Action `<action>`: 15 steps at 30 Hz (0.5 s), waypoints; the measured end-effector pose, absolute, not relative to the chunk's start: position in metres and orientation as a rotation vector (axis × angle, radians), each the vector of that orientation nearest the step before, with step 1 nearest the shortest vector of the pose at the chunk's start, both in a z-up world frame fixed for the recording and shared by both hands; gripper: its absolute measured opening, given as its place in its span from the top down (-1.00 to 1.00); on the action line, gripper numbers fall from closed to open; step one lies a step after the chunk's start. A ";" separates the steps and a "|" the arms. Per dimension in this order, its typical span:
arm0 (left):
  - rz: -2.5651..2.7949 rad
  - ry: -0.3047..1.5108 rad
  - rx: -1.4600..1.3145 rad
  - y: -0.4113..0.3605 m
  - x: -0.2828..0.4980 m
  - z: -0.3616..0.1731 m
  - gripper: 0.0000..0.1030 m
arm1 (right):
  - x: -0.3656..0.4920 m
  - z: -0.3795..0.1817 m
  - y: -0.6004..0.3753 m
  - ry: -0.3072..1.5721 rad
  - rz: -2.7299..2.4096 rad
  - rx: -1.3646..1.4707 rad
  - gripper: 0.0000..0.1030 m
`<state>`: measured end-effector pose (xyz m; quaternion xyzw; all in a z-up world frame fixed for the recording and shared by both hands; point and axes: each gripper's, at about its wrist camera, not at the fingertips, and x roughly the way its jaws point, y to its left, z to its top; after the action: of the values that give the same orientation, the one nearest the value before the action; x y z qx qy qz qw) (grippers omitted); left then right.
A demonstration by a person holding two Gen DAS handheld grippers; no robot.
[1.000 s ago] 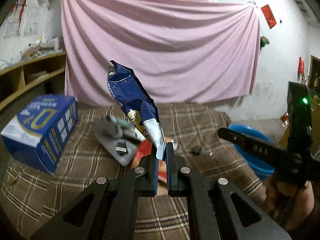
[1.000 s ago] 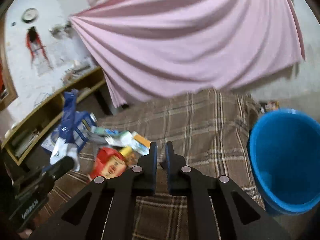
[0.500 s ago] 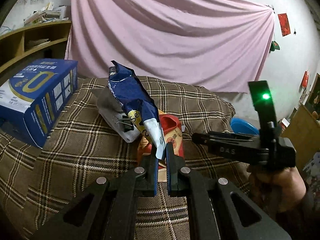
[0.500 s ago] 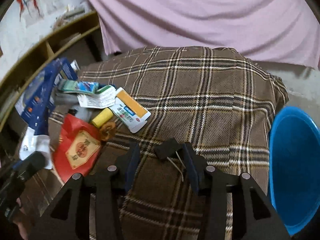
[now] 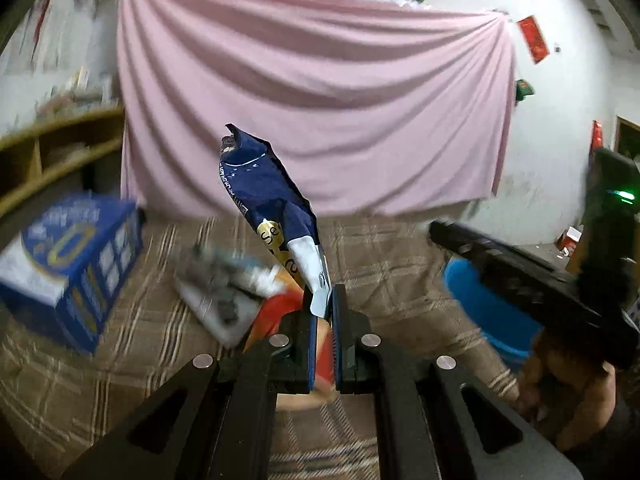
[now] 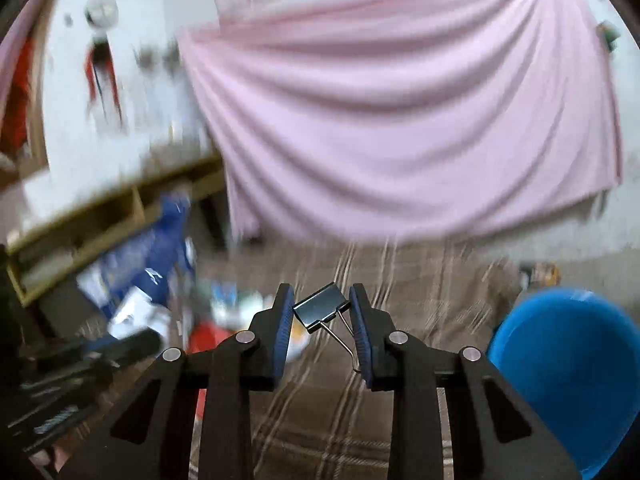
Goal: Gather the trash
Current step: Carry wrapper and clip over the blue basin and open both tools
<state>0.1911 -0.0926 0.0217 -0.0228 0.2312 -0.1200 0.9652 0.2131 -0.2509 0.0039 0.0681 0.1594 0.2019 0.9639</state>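
Pinching the white bottom end of a dark blue snack wrapper [image 5: 276,216], the left gripper [image 5: 322,308] holds it upright above the plaid cloth [image 5: 384,264]. Its fingers are pressed together on the wrapper. On a gold patch of the wrapper the letters "se" can be read; a line of small white print along its edge is too fine to read.

The right gripper [image 6: 321,312] has a black binder clip [image 6: 320,306] between its blue pads, lifted off the cloth. The jaws are closing; the clip body touches the left pad and one wire handle lies against the right pad.

At the left in the left wrist view a blue and white carton [image 5: 68,264] stands on the cloth with a big yellow "0" on its side. Other writing on it is blurred. Near the gripper lie a red packet [image 5: 276,312] and a grey pile of small trash [image 5: 224,284], too blurred to read.

A blue bucket [image 6: 568,376] stands beside the cloth at the right. A pink curtain [image 5: 312,100] hangs behind.
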 end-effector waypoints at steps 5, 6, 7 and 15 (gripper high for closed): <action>-0.312 0.330 0.036 -0.135 0.189 0.044 0.92 | 0.169 0.026 -0.292 0.070 0.281 0.118 0.49; -0.329 0.307 0.050 -0.144 0.189 0.048 0.92 | 0.165 0.029 -0.300 0.041 0.257 0.124 0.49; -0.350 0.280 0.063 -0.156 0.188 0.053 0.92 | 0.160 0.031 -0.310 0.007 0.226 0.129 0.49; -0.484 0.199 0.138 -0.229 0.194 0.067 0.92 | 0.145 0.035 -0.365 -0.075 0.053 0.128 0.49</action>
<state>0.1939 -0.2292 0.0668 0.0680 0.0985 -0.2391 0.9636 0.1446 -0.3654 0.0353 0.0640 -0.0377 0.0263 0.9969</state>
